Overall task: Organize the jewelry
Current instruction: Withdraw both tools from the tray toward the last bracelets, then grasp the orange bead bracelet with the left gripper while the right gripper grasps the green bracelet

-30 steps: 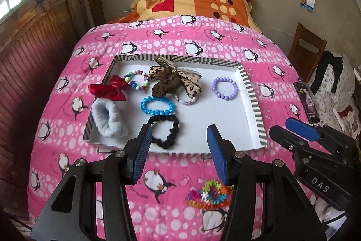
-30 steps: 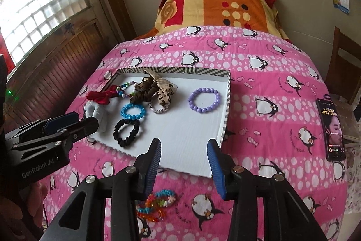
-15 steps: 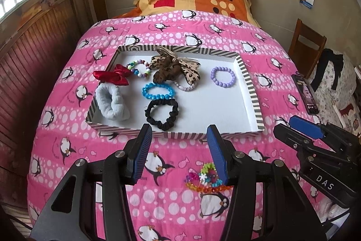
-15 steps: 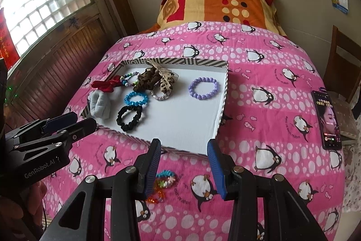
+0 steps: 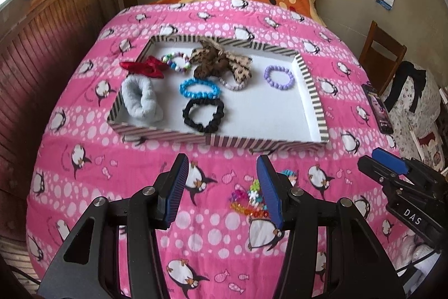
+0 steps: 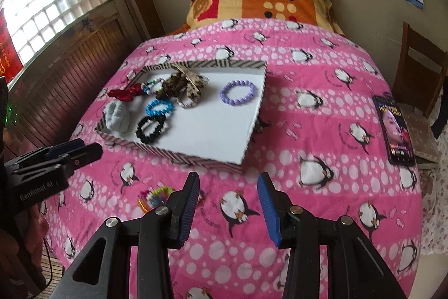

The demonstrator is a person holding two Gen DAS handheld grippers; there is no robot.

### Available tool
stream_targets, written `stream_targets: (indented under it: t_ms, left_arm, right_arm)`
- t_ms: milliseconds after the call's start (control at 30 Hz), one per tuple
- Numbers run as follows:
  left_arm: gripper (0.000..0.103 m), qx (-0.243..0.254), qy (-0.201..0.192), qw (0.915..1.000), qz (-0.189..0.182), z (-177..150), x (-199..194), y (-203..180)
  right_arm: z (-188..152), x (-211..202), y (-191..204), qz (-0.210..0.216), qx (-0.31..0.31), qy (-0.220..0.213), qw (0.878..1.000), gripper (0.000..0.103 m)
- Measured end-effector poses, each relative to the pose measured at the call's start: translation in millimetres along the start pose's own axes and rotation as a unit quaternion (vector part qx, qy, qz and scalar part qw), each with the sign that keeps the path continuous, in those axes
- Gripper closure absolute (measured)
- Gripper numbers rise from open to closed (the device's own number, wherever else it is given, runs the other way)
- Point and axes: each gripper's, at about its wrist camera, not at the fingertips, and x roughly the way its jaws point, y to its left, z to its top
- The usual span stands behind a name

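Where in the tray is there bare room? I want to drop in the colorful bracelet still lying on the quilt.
The tray is bare along its right side, between the black scrunchie, the purple bracelet and the near wall. The left half is crowded.

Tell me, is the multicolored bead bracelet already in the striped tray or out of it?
Out. The multicolored bead bracelet lies on the pink quilt, on the near side of the striped tray, beside the open left gripper.

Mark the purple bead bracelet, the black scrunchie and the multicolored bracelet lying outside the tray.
purple bead bracelet (image 5: 279,77), left wrist view, front beads.
black scrunchie (image 5: 203,115), left wrist view, near fabric edge.
multicolored bracelet (image 6: 155,195), right wrist view, bead cluster on quilt.
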Motion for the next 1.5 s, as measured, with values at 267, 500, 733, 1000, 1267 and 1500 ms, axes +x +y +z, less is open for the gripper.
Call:
stream_targets:
  t_ms: [267,500,733,1000,1267,1500]
  left_arm:
    - [0.053,-0.017,0.034,0.9992,-0.009,-16.8,18.3,12.4]
    - [0.053,0.005,0.069,0.9975,-0.015,-38.3,37.6,16.2]
    - [0.053,-0.004,0.085,0.9963,-0.013,-51.1,46.7,25.0]
    - [0.053,-0.007,0.088,0.9960,-0.017,-50.0,49.8,30.8]
    - [0.053,-0.002,0.096,0.9949,-0.029,-47.2,57.3,30.4]
    - [0.052,0.018,0.108,0.9926,-0.053,-43.7,68.3,14.8]
  right_arm:
    - [-19.7,12.3,-11.1,0.004,0.008,0.028,1.000,0.062]
    - [-23.1,25.1,-3.6,0.025,-0.002,0.045,0.999,0.062]
    - [-19.8,61.6,21.7,0.047,-0.038,0.063,0.996,0.062]
    - [-17.6,101.3,43.3,0.032,-0.096,0.082,0.991,0.067]
    - [-16.7,108.2,48.2,0.044,-0.108,0.070,0.991,0.090]
    - [-8.4,90.2,9.3,0.020,-0.054,0.054,0.997,0.092]
